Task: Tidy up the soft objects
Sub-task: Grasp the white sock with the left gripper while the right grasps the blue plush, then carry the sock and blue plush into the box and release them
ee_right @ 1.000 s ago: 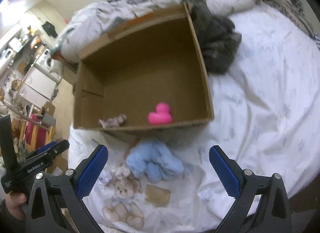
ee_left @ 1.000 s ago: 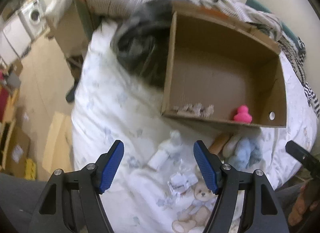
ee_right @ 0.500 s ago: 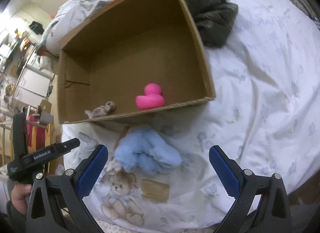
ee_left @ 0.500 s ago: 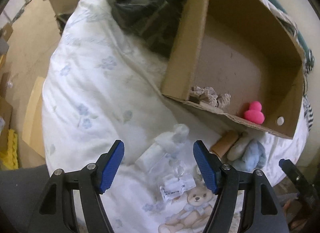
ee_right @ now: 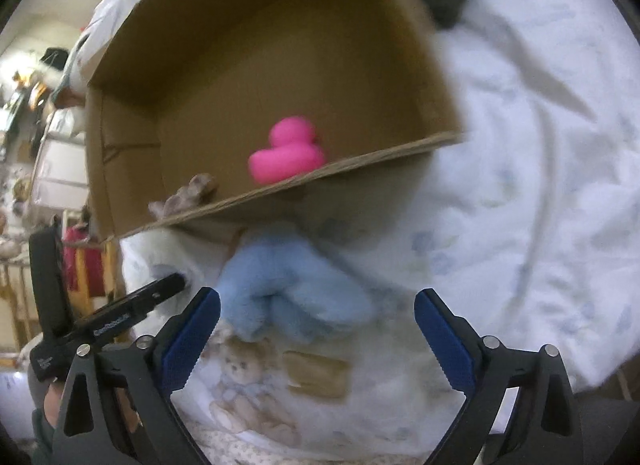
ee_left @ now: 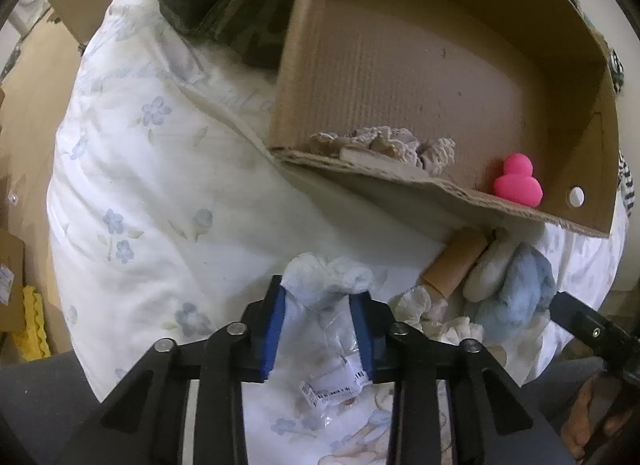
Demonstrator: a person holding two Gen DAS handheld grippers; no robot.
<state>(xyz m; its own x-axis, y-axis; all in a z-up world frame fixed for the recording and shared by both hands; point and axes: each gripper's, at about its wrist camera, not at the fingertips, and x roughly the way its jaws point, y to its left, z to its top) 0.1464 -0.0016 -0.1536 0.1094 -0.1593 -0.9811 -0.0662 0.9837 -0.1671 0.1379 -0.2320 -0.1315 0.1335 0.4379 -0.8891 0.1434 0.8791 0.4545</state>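
Since a second ago our left gripper (ee_left: 320, 319) has closed on the bagged white toy (ee_left: 326, 275) for boxing; our right gripper (ee_right: 316, 339), wide open and empty, straddles the blue plush (ee_right: 288, 289) before the cardboard box (ee_right: 360, 157).

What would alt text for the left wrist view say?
The left gripper is shut on a pale blue soft toy in plastic wrap on a floral bedsheet. Beyond, a cardboard box holds a pink duck.

A floral white bedsheet (ee_left: 132, 169) covers the bed above a beige floor (ee_left: 24, 117).
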